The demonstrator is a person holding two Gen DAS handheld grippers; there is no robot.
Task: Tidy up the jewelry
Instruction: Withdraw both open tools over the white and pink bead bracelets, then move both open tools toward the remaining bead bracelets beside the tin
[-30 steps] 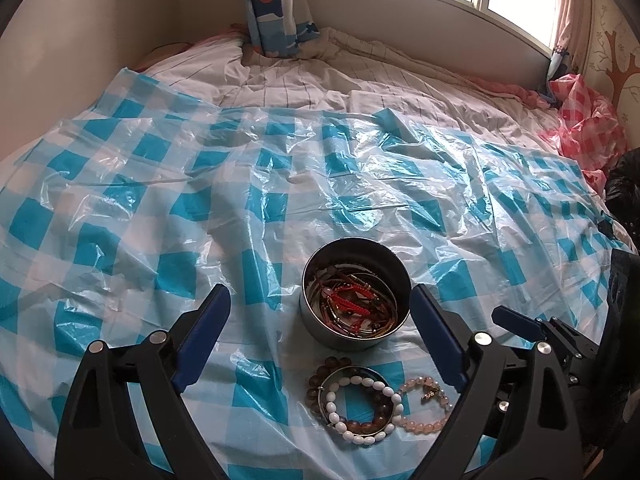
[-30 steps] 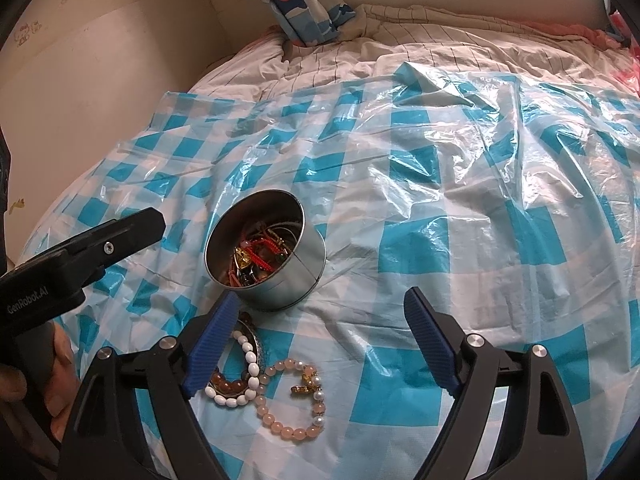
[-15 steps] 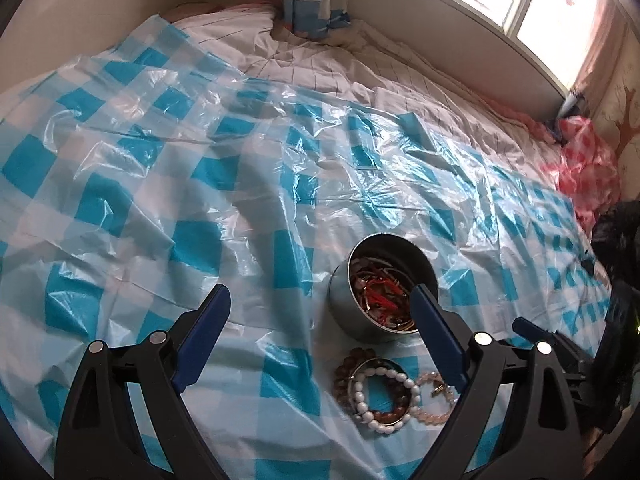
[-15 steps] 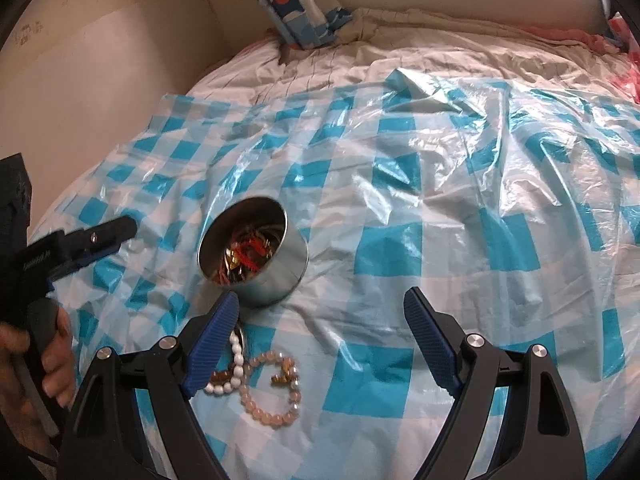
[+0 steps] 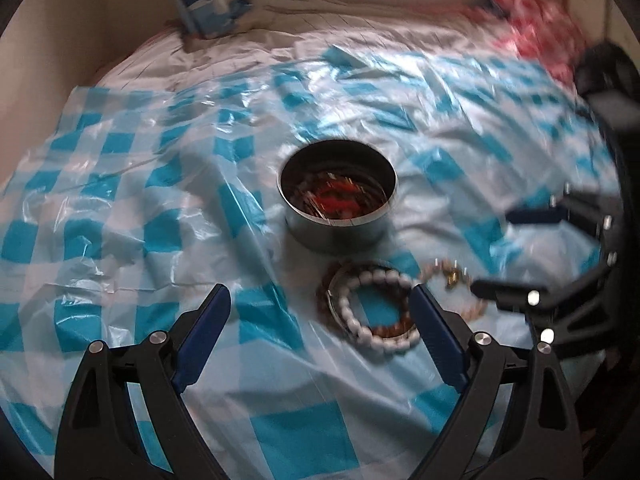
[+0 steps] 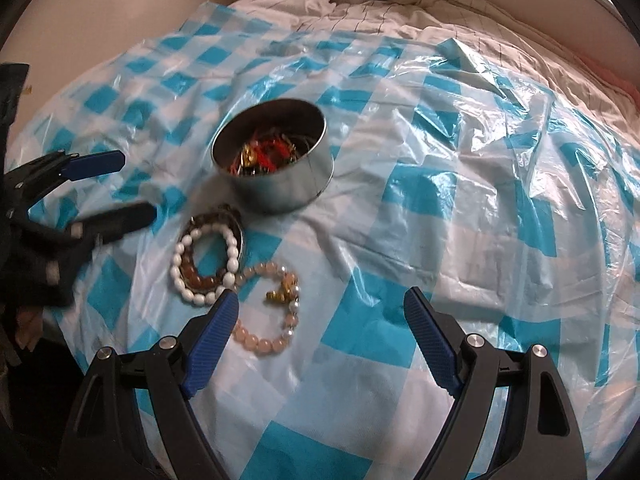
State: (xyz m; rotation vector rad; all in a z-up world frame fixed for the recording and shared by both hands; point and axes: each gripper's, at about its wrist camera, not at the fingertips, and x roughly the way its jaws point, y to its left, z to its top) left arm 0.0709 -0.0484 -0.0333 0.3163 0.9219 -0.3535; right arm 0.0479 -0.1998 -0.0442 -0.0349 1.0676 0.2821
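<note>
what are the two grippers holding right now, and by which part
Nothing. The left gripper and right gripper both have open, empty jaws above the bracelets.

A bed with a pale, thin-striped sheet is seen, and most of it is covered by a crinkled plastic sheet in blue and white checks. On the plastic a round metal tin is set upright, filled with what appears to be tangled red and gold jewelry, though the contents are blurred. Just beside the tin a white bead bracelet is laid over a brown bead bracelet, and a pink bead bracelet is laid touching them.
</note>
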